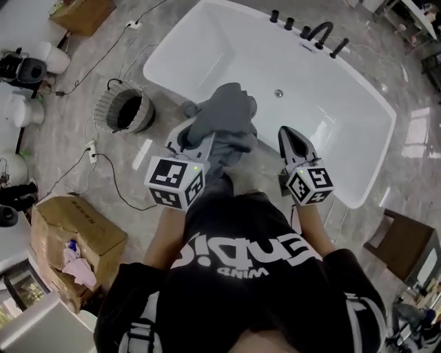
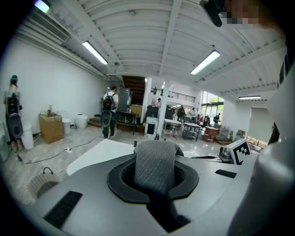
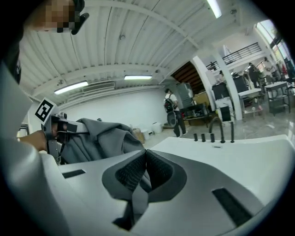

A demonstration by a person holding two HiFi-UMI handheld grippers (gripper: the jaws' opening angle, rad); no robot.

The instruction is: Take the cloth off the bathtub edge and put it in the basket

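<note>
I record my left gripper (image 2: 156, 161) jaws clamped on the grey cloth (image 1: 231, 114) at the bathtub (image 1: 344, 117) edge. My right gripper (image 1: 295, 141) jaws are closed and empty.

On your left: open cardboard box (image 1: 76, 234) with pink fabric (image 1: 80, 267), white power strip (image 1: 91, 152) on the marble floor (image 1: 62, 131). Farther left: second cardboard box (image 1: 83, 14). On your right: brown stool (image 1: 406, 245).
</note>
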